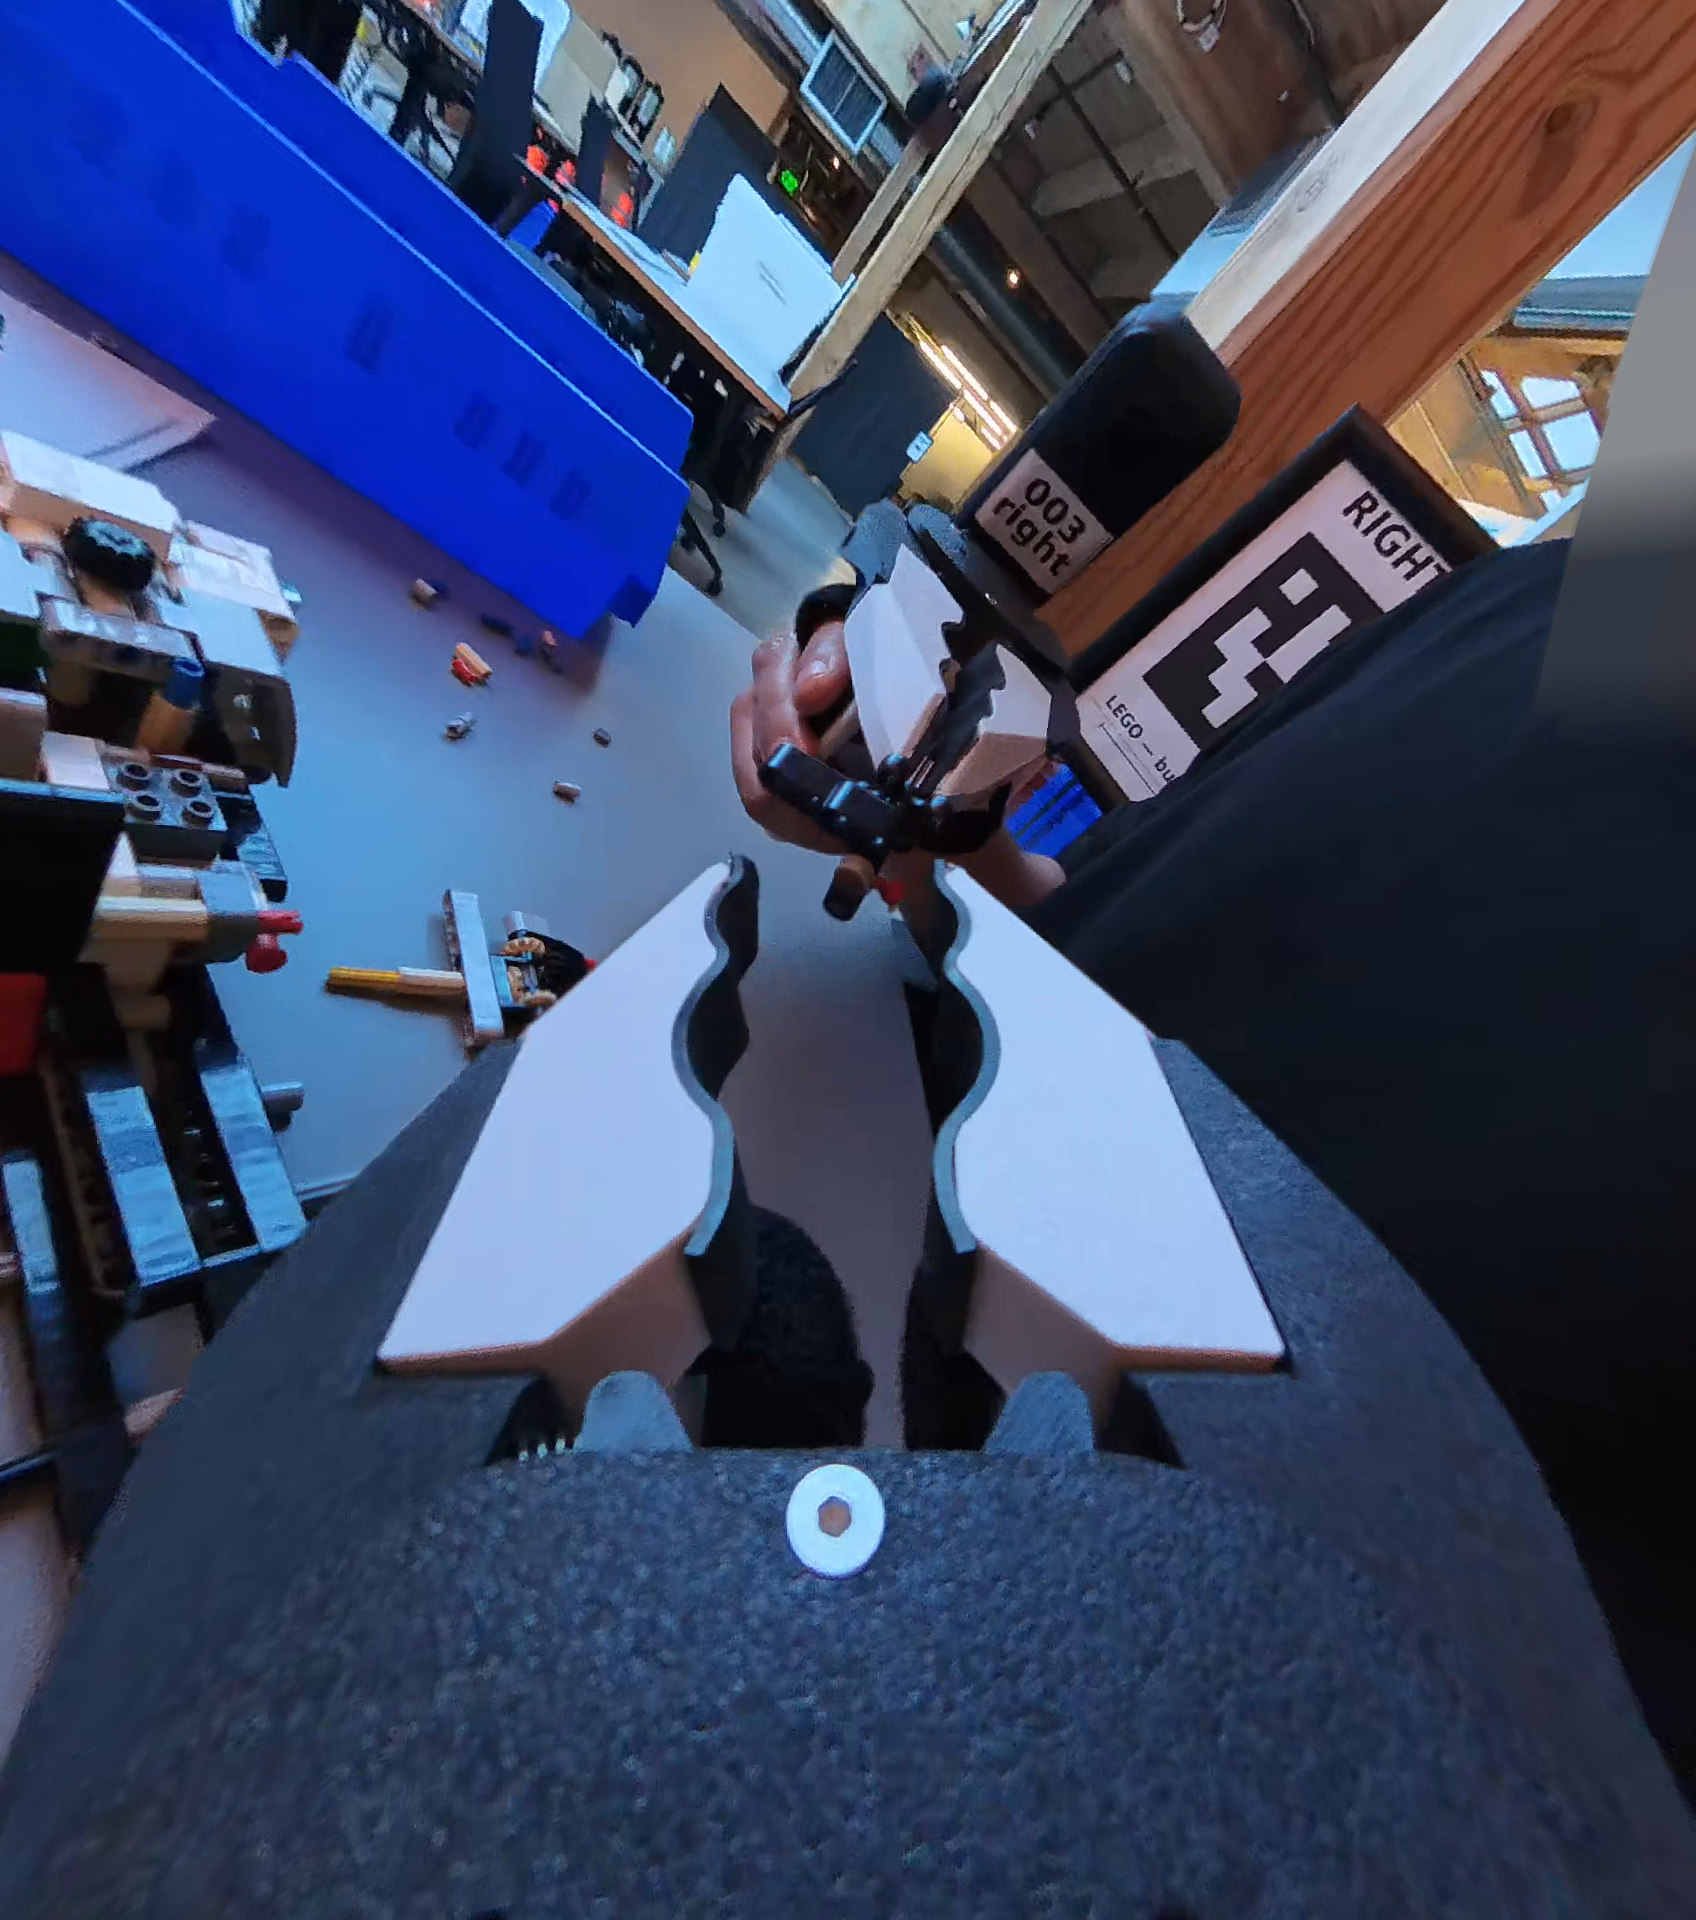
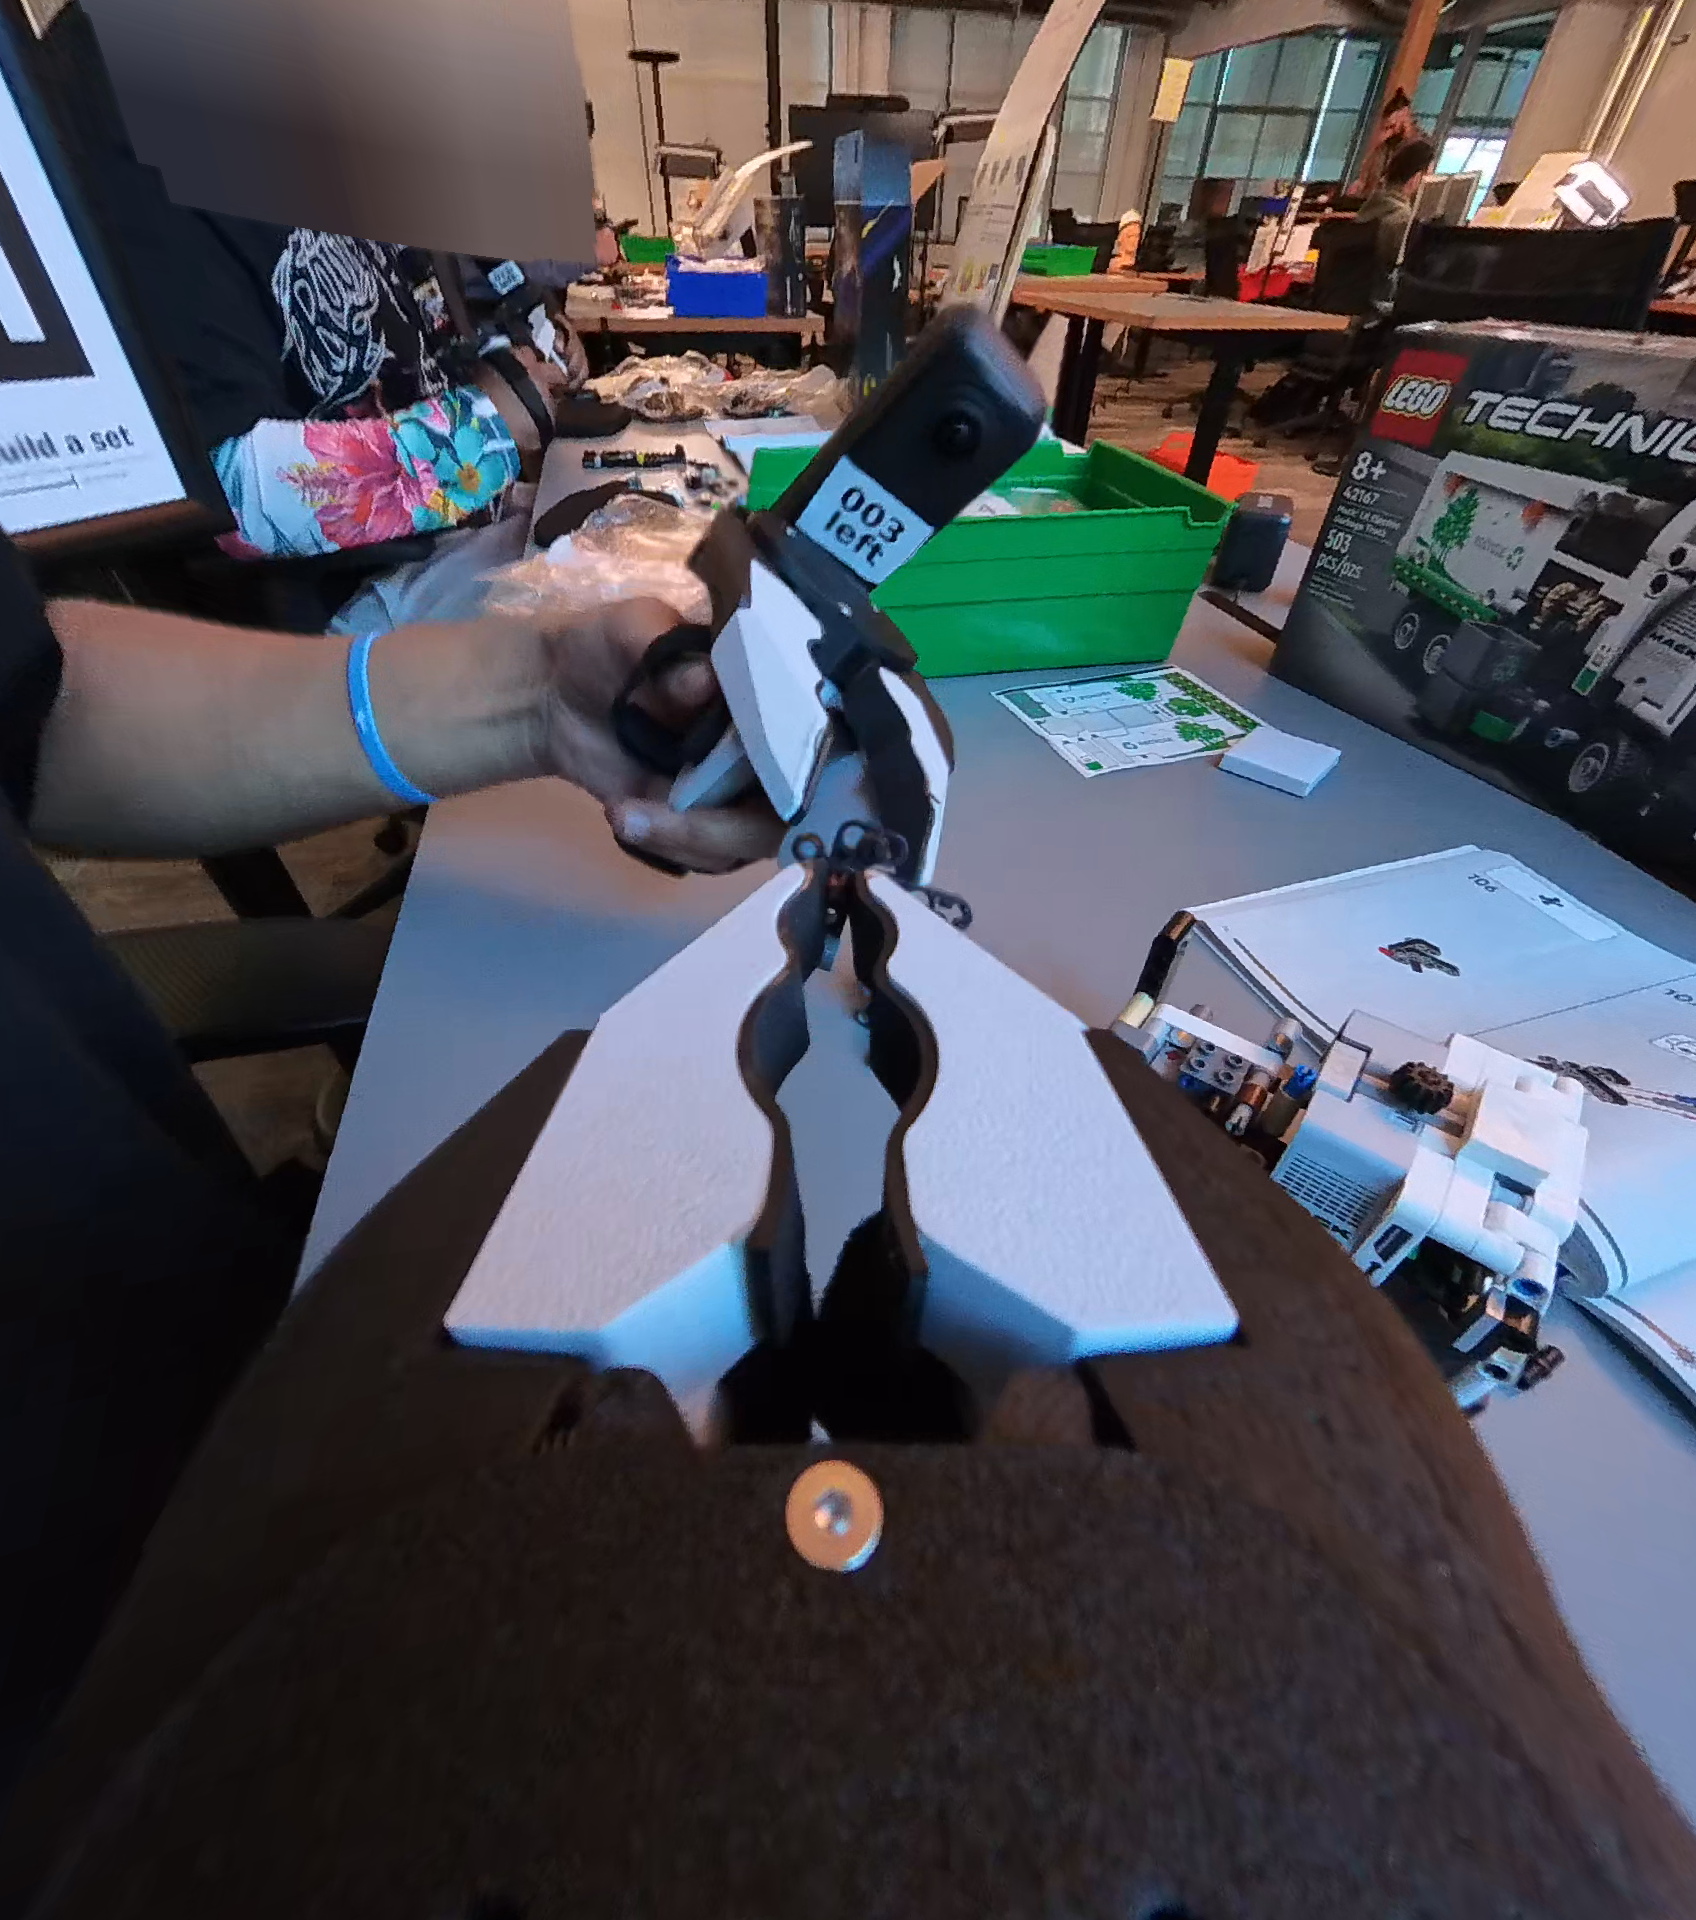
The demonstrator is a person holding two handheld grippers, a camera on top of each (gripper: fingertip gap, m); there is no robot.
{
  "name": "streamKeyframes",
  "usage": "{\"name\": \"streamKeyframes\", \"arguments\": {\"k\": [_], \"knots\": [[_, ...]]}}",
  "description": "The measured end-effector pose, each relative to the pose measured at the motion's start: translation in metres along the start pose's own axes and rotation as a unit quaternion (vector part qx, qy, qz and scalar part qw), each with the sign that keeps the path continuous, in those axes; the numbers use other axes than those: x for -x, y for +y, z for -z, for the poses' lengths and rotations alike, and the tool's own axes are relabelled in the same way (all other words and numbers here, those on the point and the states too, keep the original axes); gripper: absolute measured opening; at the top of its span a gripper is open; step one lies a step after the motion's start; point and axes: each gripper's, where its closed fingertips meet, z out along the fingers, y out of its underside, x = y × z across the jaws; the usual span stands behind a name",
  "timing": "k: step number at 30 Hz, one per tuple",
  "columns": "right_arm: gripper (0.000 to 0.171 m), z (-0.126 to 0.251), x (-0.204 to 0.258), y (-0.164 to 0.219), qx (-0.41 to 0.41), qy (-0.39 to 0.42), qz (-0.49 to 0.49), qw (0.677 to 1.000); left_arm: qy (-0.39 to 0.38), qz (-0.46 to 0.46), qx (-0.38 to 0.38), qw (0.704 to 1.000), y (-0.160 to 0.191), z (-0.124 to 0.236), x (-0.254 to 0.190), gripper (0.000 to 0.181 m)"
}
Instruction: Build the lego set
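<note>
My right gripper [image 2: 836,878] is shut on a small black Lego part [image 2: 839,854], held in the air above the grey table [image 2: 1083,883]. In the left wrist view the same right gripper [image 1: 911,800] holds that black part [image 1: 828,795], which has pins sticking out. My left gripper [image 1: 839,883] is open and empty, its tips just below and in front of the part. It also shows in the right wrist view [image 2: 911,883], close to my right fingertips. The partly built white truck model [image 2: 1415,1153] lies on the open instruction booklet [image 2: 1550,966]; it is also at the left of the left wrist view [image 1: 85,831].
Loose small Lego pieces [image 1: 501,961] lie scattered on the table beside the model. A blue bin [image 1: 304,281] stands behind them. A green bin [image 2: 1031,561], the Lego set box [image 2: 1602,582] and a sticker sheet [image 2: 1135,717] are at the back right. Another person's sleeve [image 2: 376,468] is at the far left. Only a small space, under 4 cm, lies between the two pairs of fingers.
</note>
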Motion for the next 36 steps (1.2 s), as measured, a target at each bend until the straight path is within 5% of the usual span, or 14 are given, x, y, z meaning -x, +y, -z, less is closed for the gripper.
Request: {"name": "streamKeyframes", "arguments": {"k": [12, 16, 36], "knots": [[0.003, 0.002, -0.001, -0.012, -0.034, -0.003, -0.030, 0.999, 0.045, -0.020, -0.079, 0.996, -0.006, -0.016, -0.014, 0.026], [0.003, 0.002, 0.001, -0.011, -0.036, -0.004, -0.032, 0.999, 0.052, -0.022, -0.086, 0.995, -0.008, -0.015, -0.015, 0.007], [0.003, 0.000, 0.001, -0.005, -0.026, -0.004, -0.023, 0.999, 0.050, -0.005, -0.086, 0.995, -0.007, -0.016, -0.009, 0.012]]}}
